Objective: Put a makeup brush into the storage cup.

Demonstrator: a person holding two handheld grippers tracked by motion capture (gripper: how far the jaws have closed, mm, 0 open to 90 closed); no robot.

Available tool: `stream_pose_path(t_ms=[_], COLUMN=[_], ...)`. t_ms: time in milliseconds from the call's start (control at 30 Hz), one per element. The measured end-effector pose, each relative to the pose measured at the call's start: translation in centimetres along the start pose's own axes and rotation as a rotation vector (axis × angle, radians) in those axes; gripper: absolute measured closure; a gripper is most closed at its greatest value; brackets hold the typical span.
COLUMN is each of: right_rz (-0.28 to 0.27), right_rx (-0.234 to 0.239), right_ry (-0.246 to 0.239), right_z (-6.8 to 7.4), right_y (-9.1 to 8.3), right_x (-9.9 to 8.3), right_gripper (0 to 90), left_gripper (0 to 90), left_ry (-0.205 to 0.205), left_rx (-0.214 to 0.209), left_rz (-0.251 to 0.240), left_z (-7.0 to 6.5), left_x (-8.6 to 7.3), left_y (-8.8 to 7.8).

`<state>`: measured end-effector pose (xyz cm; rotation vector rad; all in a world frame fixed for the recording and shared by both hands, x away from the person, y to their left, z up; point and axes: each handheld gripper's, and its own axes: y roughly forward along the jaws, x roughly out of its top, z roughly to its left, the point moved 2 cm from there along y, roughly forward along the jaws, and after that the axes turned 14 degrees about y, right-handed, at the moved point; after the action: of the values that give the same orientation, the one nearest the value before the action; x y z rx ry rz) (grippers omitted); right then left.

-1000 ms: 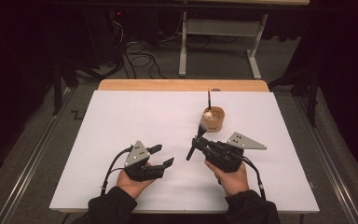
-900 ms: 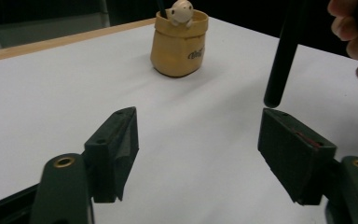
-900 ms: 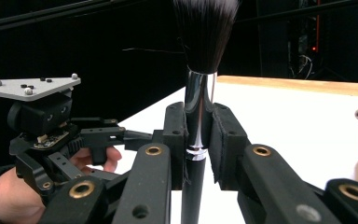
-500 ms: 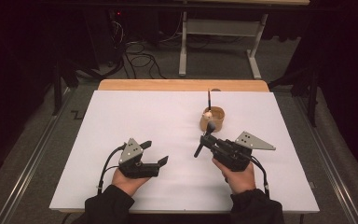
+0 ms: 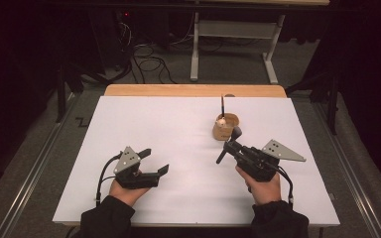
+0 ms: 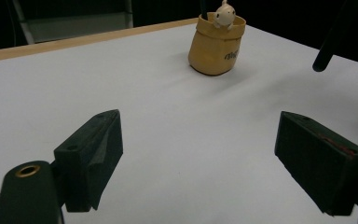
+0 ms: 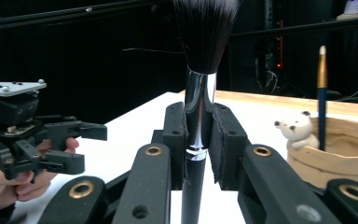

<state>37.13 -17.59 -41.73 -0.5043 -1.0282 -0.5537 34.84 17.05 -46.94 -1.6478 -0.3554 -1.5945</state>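
My right gripper [image 5: 230,146] is shut on a black makeup brush [image 5: 228,145] near the right front of the white sheet [image 5: 178,129]. In the right gripper view the brush [image 7: 200,88] stands upright between the pads, bristles at the top. Just behind it sits a tan cup [image 5: 225,128] with a small bear figure [image 7: 298,128] and a thin brush [image 7: 322,88] inside. My left gripper [image 5: 155,160] rests at the left front. Its jaws have just been opening and stand wide with nothing between them [image 6: 209,158]. The cup [image 6: 214,46] lies well ahead of them.
A wooden table edge [image 5: 193,90] borders the sheet at the back. Behind it are floor cables [image 5: 149,62] and the white legs of another table [image 5: 194,49]. Metal rails run along both sides of the table on the floor.
The left gripper's jaws have spread apart and the hand has drifted left. The right gripper has carried the brush to the right, away from the sheet's middle.
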Motion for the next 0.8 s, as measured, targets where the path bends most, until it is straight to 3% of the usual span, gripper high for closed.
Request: stream_pose_path(t_ms=[667,800], right_rz=[-0.02,-0.024], right_rx=[-0.087,-0.115], right_ry=[-0.022,-0.033], right_z=[-1.7,-2.1], right_y=[-1.7,-2.0], right_x=[0.5,0.5], right_gripper=[79.0,79.0], left_gripper=[15.6,14.9], left_ry=[0.038,0.035], left_rx=[-0.009,-0.005], left_rz=[0.029,0.015], left_z=[0.4,0.5], left_x=[-1.0,-0.9], left_y=[-1.2,-1.5])
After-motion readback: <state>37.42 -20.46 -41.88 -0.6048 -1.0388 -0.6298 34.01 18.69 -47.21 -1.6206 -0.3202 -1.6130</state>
